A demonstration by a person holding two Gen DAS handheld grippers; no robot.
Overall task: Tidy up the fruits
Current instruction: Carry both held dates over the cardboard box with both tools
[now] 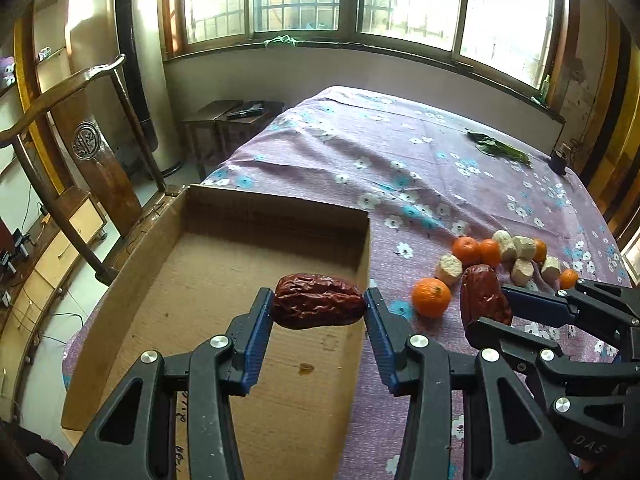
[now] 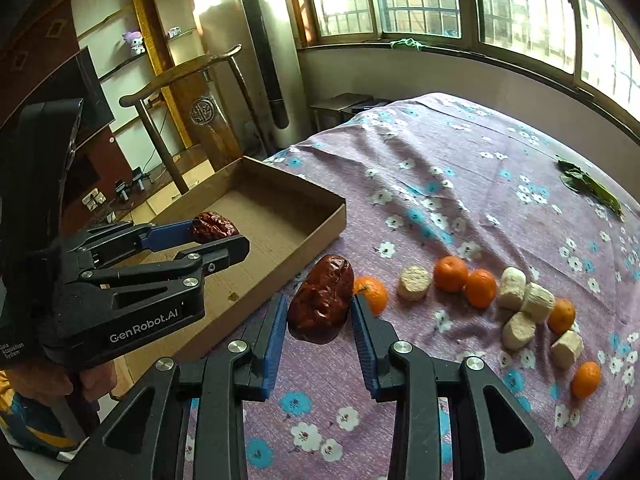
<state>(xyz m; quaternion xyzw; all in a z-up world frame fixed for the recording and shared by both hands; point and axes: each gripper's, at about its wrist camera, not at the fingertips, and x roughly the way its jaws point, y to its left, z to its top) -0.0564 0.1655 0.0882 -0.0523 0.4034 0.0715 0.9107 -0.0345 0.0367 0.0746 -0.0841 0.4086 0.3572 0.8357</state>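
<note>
1. Leftmost sits the cardboard box (image 1: 120, 280), shallow and open-topped, at the left edge of the floral tablecloth (image 1: 400, 168). Nothing lies on its floor except a small brownish stain (image 1: 306, 368).
2. My left gripper (image 1: 319, 308) hangs above the box with its blue pads closed on the ends of a wrinkled red date (image 1: 319, 306), held lengthwise across the gap and clear of the cardboard.
3. My right gripper (image 2: 319, 312) hovers over the cloth just right of the box wall, pinching a second date (image 2: 320, 298) by its sides, with the date standing on end.
4. Right of that, loose on the cloth, lie small oranges and pale cut chunks: one orange (image 2: 372, 294) just behind my right pad, then a pale chunk (image 2: 415, 283), then two oranges (image 2: 466, 280) side by side, then a cluster of chunks (image 2: 524, 308) with more oranges at its right edge.
5. Far right, well apart from the fruit, lies a green leaf (image 2: 588, 188).
6. Only the right wrist view shows my left gripper's body, with its GenRobot.AI lettering (image 2: 144, 326), and the farthest orange (image 2: 586, 379); only the left wrist view shows the box's near end.
</note>
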